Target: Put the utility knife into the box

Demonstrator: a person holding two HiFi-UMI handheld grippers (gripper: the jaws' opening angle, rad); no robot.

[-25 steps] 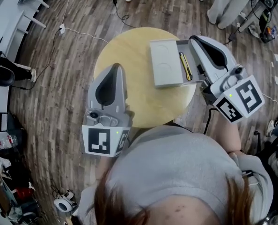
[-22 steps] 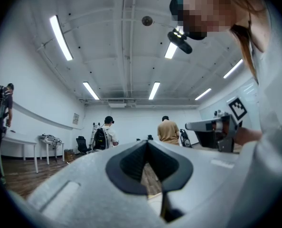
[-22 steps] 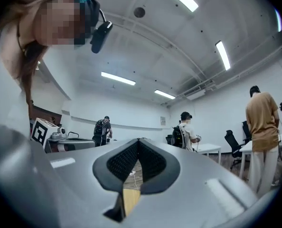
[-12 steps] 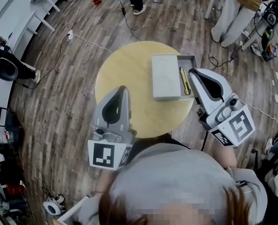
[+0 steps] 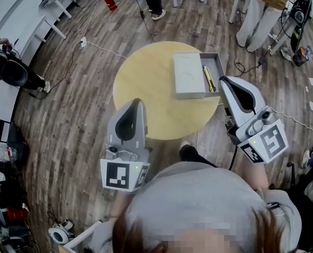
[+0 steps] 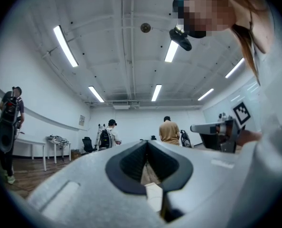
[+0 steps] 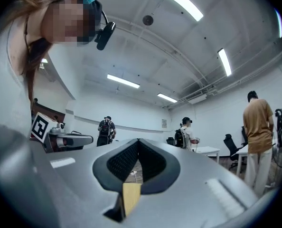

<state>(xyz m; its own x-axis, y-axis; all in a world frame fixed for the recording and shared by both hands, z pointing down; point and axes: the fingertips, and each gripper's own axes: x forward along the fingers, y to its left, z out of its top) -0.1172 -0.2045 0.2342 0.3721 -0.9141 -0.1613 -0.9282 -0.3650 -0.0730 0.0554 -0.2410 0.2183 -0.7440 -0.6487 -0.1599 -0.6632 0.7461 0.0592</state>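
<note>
A yellow utility knife (image 5: 207, 78) lies in the open tray of a grey box (image 5: 217, 66), whose lid (image 5: 188, 74) is slid to the left. The box sits at the far right of a round yellow table (image 5: 151, 104). My right gripper (image 5: 223, 79) is shut and holds nothing; its tip hangs just off the table's right edge, near the box's front corner. My left gripper (image 5: 137, 102) is shut and holds nothing, its tip over the table's near left edge. Both gripper views look out level across the room, with the left jaws (image 6: 147, 142) and the right jaws (image 7: 138, 140) closed together.
The table stands on a wooden floor with a white cable (image 5: 101, 47) running to its left. People stand at the far side (image 5: 256, 15) and by white desks (image 5: 56, 4). A red fire extinguisher (image 5: 108, 0) stands at the back left.
My right gripper has drawn back from the box, leaving the knife inside the tray. My left gripper has also pulled back toward me, and the head view now shows the table farther away.
</note>
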